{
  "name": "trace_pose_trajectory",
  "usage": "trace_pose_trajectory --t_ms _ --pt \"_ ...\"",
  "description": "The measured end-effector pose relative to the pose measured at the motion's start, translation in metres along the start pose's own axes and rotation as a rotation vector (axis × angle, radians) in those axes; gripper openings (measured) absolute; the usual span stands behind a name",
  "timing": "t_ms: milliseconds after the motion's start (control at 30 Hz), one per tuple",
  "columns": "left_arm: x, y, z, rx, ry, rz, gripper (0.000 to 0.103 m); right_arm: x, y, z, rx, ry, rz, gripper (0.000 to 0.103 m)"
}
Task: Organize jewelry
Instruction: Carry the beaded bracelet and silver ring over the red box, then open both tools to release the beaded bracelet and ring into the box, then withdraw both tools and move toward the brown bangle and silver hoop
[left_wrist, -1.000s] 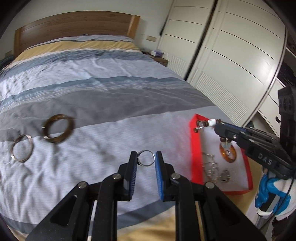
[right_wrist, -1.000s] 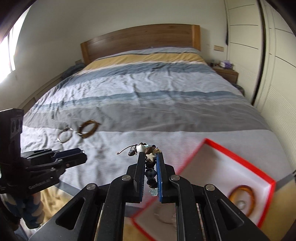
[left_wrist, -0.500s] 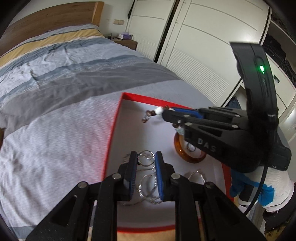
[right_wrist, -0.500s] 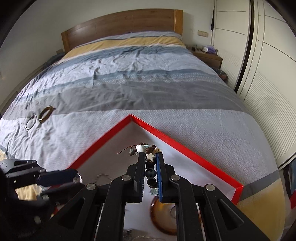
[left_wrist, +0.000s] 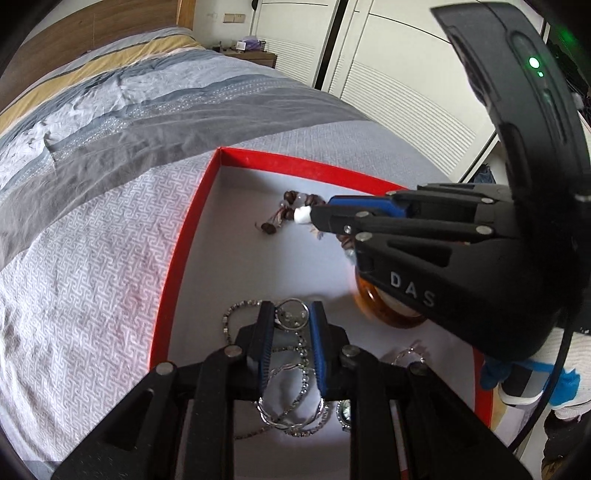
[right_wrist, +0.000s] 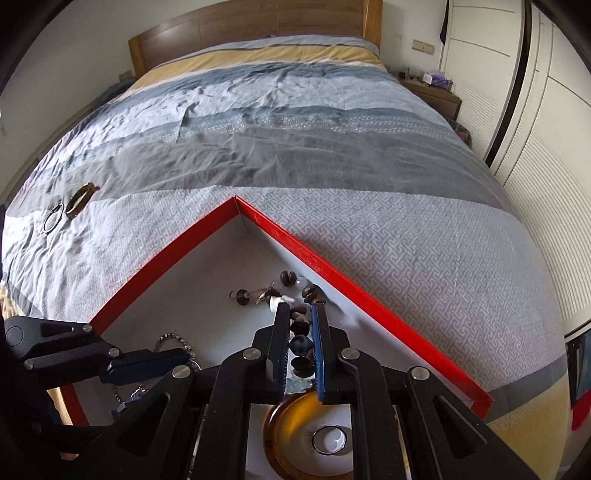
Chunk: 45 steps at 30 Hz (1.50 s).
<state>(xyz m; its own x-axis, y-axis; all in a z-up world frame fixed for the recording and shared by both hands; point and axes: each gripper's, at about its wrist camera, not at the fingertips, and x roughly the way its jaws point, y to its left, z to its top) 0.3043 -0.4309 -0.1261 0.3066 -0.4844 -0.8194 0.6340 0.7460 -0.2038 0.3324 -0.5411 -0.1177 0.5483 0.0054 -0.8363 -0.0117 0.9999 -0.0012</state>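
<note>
Left gripper (left_wrist: 291, 317) clenched on thin silver ring (left_wrist: 292, 316); right gripper (right_wrist: 300, 328) gripping brown beaded bracelet (right_wrist: 299, 321) over red-rimmed white tray (right_wrist: 332, 273). Only right view shows brown bangle (right_wrist: 79, 199) on striped bedspread (right_wrist: 295, 147).

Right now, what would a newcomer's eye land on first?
The red-rimmed tray on the striped bed, with both grippers over it. The right gripper grips a beaded bracelet; the left gripper grips a silver ring. Two bangles lie far left on the bedspread.

The red tray (left_wrist: 192, 229) is viewed closely from above along the left tongs (left_wrist: 291, 317), facing the wardrobe (left_wrist: 388, 96). From the right tongs (right_wrist: 300, 314), the same tray (right_wrist: 332, 273) is seen, facing the headboard (right_wrist: 251, 26).
</note>
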Motion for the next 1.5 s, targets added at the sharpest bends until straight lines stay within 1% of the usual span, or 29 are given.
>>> trace_pose_trajectory --t_ms 200,333,367,500,567,700,833,900,1000,1200,1300,1500 --pt "-0.003 -0.001 -0.004 0.023 -0.016 0.012 0.019 -0.003 -0.003 0.000 0.027 -0.010 0.002 0.013" --pt "-0.006 0.001 -0.005 0.016 -0.008 -0.007 0.021 -0.010 -0.006 -0.001 0.050 -0.017 -0.003 0.022" --pt "-0.008 0.001 -0.005 0.015 -0.010 -0.011 0.023 -0.012 -0.007 -0.001 0.053 -0.018 -0.007 0.023" --pt "-0.015 0.002 -0.004 0.019 -0.018 -0.026 0.033 -0.028 -0.010 -0.003 0.073 -0.033 -0.015 0.027" --pt "-0.019 0.001 -0.006 0.014 -0.023 -0.024 0.036 -0.038 -0.010 -0.005 0.080 -0.042 -0.020 0.029" --pt "-0.029 0.004 -0.008 -0.006 -0.022 -0.030 0.037 -0.059 -0.010 -0.009 0.094 -0.060 -0.027 0.032" --pt "-0.047 0.004 -0.014 -0.012 -0.035 -0.030 0.036 -0.081 -0.006 -0.018 0.099 -0.071 -0.030 0.033" --pt "-0.059 0.005 -0.019 -0.013 -0.046 -0.025 0.036 -0.092 -0.002 -0.022 0.102 -0.076 -0.030 0.033" --pt "-0.084 0.006 -0.032 -0.027 -0.081 0.001 0.036 -0.109 0.007 -0.031 0.106 -0.085 -0.025 0.034" --pt "-0.143 0.014 -0.061 -0.070 -0.129 0.061 0.036 -0.145 0.038 -0.053 0.112 -0.097 -0.012 0.037" --pt "-0.176 0.016 -0.078 -0.081 -0.152 0.095 0.036 -0.164 0.056 -0.066 0.132 -0.107 0.011 0.038" --pt "-0.241 0.018 -0.121 -0.095 -0.198 0.161 0.037 -0.203 0.096 -0.094 0.171 -0.131 0.057 0.039"
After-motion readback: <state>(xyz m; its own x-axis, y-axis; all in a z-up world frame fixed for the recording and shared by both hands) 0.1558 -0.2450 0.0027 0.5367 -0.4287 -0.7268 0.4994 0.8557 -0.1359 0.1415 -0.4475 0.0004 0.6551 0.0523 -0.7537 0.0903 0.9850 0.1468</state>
